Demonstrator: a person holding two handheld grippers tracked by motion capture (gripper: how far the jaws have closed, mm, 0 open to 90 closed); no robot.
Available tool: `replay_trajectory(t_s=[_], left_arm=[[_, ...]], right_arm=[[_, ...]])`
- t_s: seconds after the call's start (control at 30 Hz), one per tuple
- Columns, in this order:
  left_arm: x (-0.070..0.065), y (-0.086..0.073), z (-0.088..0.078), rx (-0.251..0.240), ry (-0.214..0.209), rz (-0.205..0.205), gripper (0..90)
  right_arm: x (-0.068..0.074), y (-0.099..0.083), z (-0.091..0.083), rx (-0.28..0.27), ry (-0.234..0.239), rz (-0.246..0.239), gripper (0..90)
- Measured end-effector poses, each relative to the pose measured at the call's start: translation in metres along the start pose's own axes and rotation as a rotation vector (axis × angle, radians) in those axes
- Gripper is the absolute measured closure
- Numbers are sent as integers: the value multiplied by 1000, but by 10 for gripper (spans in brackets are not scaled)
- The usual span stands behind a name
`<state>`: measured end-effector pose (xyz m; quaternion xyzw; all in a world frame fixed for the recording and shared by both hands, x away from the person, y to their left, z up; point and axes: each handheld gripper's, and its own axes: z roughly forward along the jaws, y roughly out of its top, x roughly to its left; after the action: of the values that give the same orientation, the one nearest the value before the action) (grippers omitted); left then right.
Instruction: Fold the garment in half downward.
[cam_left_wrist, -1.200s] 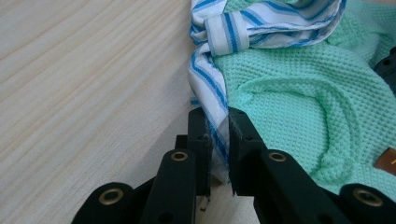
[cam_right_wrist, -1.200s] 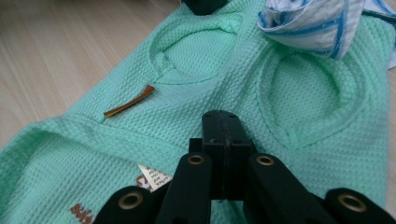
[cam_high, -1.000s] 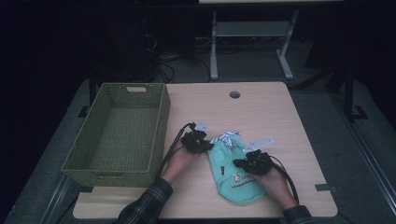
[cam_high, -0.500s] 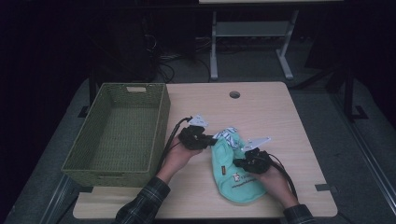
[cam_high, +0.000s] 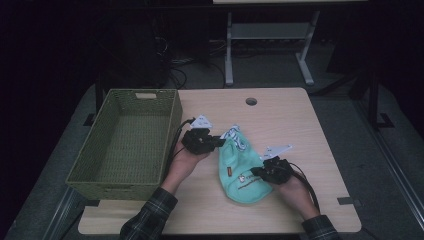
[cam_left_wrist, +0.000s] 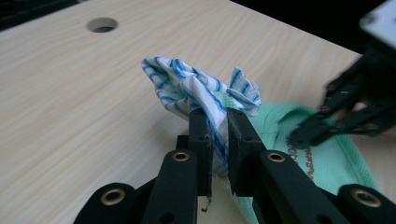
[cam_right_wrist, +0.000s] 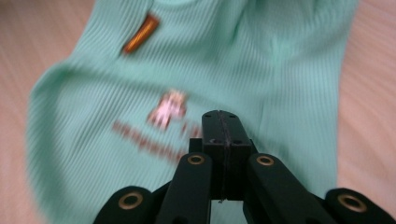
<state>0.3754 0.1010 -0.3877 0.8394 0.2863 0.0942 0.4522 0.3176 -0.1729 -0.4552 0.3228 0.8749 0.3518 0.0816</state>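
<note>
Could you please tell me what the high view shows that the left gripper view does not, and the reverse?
High view alone: the basket left of the garment, and both forearms. Left gripper view alone: its jaws pinching the striped cloth at close range. Both share: the table with its hole, the green garment and the right hand-held gripper.

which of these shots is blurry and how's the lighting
Right gripper view: the green garment is smeared by blur, its print unreadable, while the tongs stay sharp. Left gripper view: crisp and bright on the striped cloth. High view: dim, with the surroundings beyond the table nearly black.
</note>
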Motion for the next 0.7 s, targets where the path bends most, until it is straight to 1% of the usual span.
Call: replay_trajectory(t_s=[0.03, 0.07, 0.17, 0.2, 0.23, 0.3, 0.33, 0.37, 0.4, 0.47, 0.5, 0.53, 0.57, 0.67, 0.7], left_arm=[[0, 0, 0, 2, 4, 2, 812], [0, 0, 0, 4, 6, 6, 812], [-2, 0, 2, 8, 4, 12, 812], [-2, 0, 2, 17, 0, 21, 812], [-3, -1, 2, 13, -3, 15, 812], [-4, -1, 3, 14, -11, 14, 812], [-5, -1, 3, 11, -17, 12, 812], [-5, -1, 2, 14, -25, 18, 812], [-6, -1, 2, 13, -34, 16, 812], [-8, -1, 3, 8, -54, 20, 811], [-10, -1, 4, 8, -65, 24, 811], [-11, -1, 4, 11, -71, 33, 811], [-12, -1, 5, 13, -79, 41, 810], [-17, -1, 6, 20, -107, 71, 811], [-19, -1, 7, 19, -115, 74, 810]], right_arm=[[1, -3, -2, 8, 2, 4, 900], [1, -6, -4, 17, 0, -6, 900], [4, -14, -13, 6, 11, 7, 900], [5, -16, -15, 3, 18, 7, 900], [6, -18, -17, 6, 22, 14, 900], [7, -21, -18, 21, 19, 10, 900], [7, -23, -18, 16, 20, 14, 900], [6, -24, -18, 21, 22, 15, 900], [6, -25, -17, 31, 19, 11, 900], [4, -26, -14, 49, 1, 8, 900], [3, -26, -13, 47, -1, 12, 900], [1, -26, -13, 48, 1, 8, 900], [0, -25, -13, 46, -1, 20, 900], [-4, -26, -13, 44, -5, 24, 900], [-5, -26, -13, 46, -7, 25, 900]])
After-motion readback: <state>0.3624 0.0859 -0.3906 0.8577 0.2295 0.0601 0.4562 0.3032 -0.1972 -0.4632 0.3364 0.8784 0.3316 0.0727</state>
